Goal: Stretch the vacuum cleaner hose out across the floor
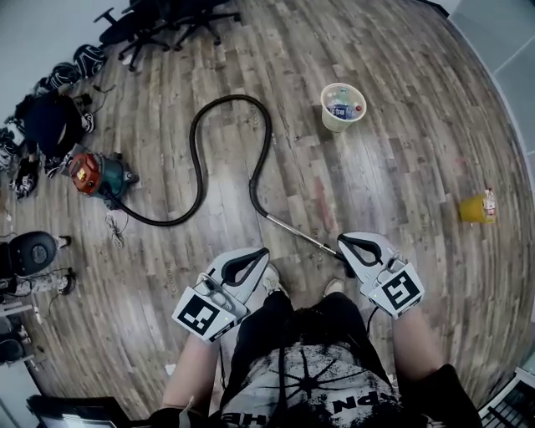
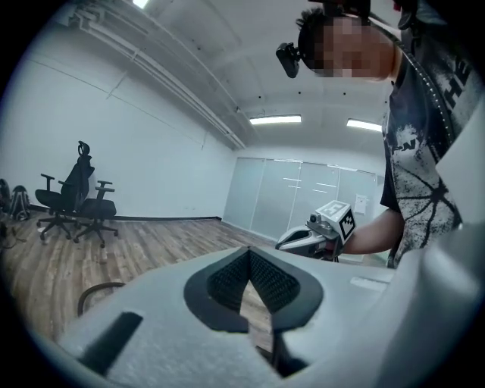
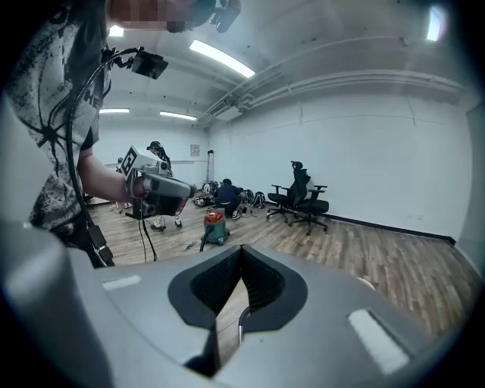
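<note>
A red and teal vacuum cleaner [image 1: 96, 175] stands on the wood floor at the left. Its black hose [image 1: 197, 138] runs out in a tall loop and ends in a metal wand [image 1: 297, 232] that lies near the person's feet. My right gripper [image 1: 341, 241] hovers over the near end of the wand, shut and empty. In the right gripper view the vacuum cleaner [image 3: 214, 227] is ahead and a bit of the wand [image 3: 239, 323] shows below the shut jaws. My left gripper [image 1: 266, 251] is shut on nothing, left of the wand. A curve of hose [image 2: 95, 292] shows in the left gripper view.
A pale bucket [image 1: 343, 106] with bottles stands beyond the hose loop. A yellow container [image 1: 478, 207] sits at the right. Office chairs [image 1: 167, 21] are at the far end, bags [image 1: 50, 117] and cables along the left wall. A person [image 3: 226, 193] crouches by the bags.
</note>
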`<state>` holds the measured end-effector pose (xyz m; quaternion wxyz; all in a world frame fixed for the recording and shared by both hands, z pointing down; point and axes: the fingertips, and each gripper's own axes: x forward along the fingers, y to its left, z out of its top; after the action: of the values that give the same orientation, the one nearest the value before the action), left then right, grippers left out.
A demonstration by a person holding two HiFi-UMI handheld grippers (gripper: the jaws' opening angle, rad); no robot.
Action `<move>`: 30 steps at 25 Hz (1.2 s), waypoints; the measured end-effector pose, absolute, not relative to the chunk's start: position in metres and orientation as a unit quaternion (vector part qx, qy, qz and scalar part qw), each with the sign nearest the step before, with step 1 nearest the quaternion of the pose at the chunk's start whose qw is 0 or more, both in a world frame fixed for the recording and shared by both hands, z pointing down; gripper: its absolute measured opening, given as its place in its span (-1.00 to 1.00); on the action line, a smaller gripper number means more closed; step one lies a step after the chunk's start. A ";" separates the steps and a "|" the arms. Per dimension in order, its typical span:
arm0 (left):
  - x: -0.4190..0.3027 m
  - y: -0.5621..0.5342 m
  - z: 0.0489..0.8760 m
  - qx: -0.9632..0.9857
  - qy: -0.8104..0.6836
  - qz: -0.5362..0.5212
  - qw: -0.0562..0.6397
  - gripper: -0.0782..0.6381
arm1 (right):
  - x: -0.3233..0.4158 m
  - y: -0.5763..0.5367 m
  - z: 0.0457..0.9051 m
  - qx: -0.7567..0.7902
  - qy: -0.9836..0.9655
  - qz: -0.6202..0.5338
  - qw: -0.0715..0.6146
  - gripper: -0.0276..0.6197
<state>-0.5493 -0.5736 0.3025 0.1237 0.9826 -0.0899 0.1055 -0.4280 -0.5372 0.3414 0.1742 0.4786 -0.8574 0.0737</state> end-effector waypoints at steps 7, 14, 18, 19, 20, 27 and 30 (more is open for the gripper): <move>-0.520 -0.563 0.325 0.977 -0.121 0.110 0.137 -0.79 | -0.412 -0.535 0.411 0.433 -0.873 0.103 0.199 -0.90; -0.514 -0.590 0.431 0.974 -0.140 0.105 0.144 -0.79 | -0.410 -0.544 0.614 0.366 -0.863 0.229 0.263 -0.71; -0.505 -0.621 0.512 0.977 -0.153 0.092 0.118 -0.79 | -0.400 -0.560 0.767 0.371 -0.834 0.278 0.300 -0.55; -0.503 -0.629 0.536 0.977 -0.155 0.096 0.110 -0.79 | -0.402 -0.565 0.808 0.368 -0.828 0.287 0.310 -0.49; -0.504 -0.635 0.561 0.976 -0.160 0.098 0.109 -0.79 | -0.407 -0.569 0.850 0.361 -0.824 0.296 0.322 -0.41; -0.529 -0.672 0.686 0.968 -0.198 0.046 0.146 -0.79 | -0.432 -0.576 1.123 0.326 -0.770 0.358 0.415 -0.19; -0.552 -0.672 0.712 0.956 -0.246 0.044 0.154 -0.79 | -0.436 -0.570 1.197 0.308 -0.749 0.374 0.452 -0.16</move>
<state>-0.5515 -0.6718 0.7118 0.1542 0.9560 -0.2456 0.0439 -0.4362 -0.5697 1.1973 0.4519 0.3083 -0.7488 0.3741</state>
